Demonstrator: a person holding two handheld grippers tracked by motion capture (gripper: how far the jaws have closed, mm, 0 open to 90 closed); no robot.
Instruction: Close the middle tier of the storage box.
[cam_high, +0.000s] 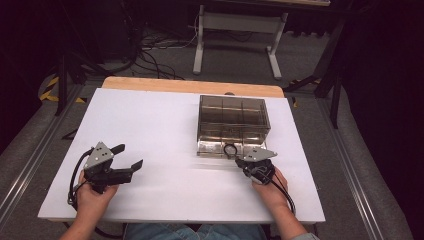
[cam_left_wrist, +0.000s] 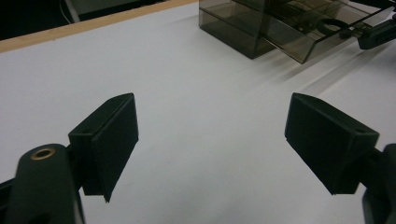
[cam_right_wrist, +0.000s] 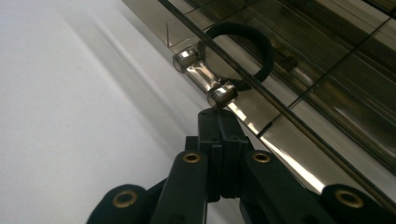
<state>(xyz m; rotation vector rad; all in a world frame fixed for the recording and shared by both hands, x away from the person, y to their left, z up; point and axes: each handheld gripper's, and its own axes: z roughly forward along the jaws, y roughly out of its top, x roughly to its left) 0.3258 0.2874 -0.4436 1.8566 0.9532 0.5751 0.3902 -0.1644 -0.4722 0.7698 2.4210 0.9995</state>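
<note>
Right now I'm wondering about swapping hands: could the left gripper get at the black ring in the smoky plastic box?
Probably yes. The left gripper is open and bare table lies between it and the box. But the ring sits in the pulled-out bottom drawer, right where the shut right gripper is.

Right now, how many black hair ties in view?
1. The black hair tie lies in the smoky clear organizer box, in its pulled-out bottom drawer by the handle. Tinted walls could hide others.
</note>
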